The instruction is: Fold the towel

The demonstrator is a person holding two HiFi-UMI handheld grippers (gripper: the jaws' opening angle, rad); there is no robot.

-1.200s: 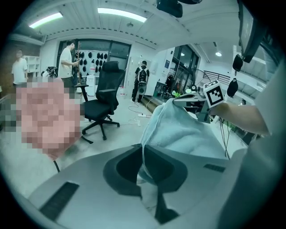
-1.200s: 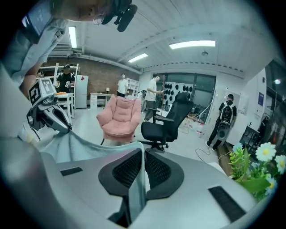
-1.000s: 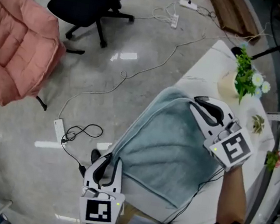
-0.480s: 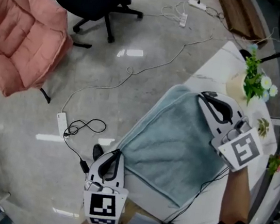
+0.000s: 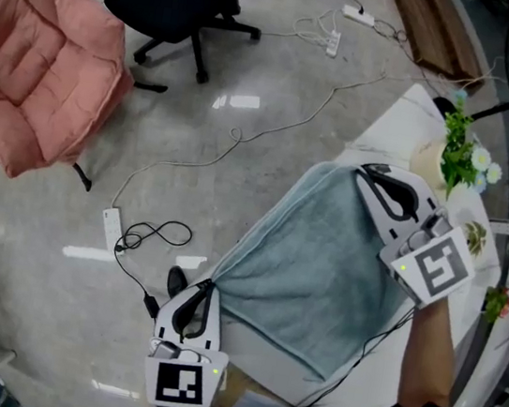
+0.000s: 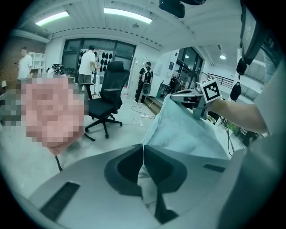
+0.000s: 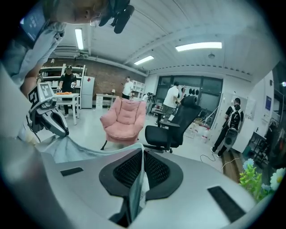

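At the lower left of the head view, the left tool (image 5: 205, 287) is clamped on one corner of the towel (image 5: 321, 265). Its own view shows the two dark pads pressed together with a pale fold of cloth pinched between them. That corner sits out past the tabletop (image 5: 393, 114) edge, over the floor.

From there the blue-grey towel runs up and to the right across the white tabletop, its left edge drawn into a line between the two tools. At the towel's upper right, the right tool (image 5: 365, 173) is closed on the far corner, with a thin edge of cloth caught between its ribbed pads.

The step in hand looks to be carrying this held edge over to the opposite one, which lies at the lower right beside the person's arm. To do it well:

- Both grips should hold firm.
- The two corners should rise together, level, so the edge between them does not sag or twist.
- They should cross at the same pace and land corner on corner.

The potted plant (image 5: 456, 133) stands just right of the right tool, so that side needs a careful swing.
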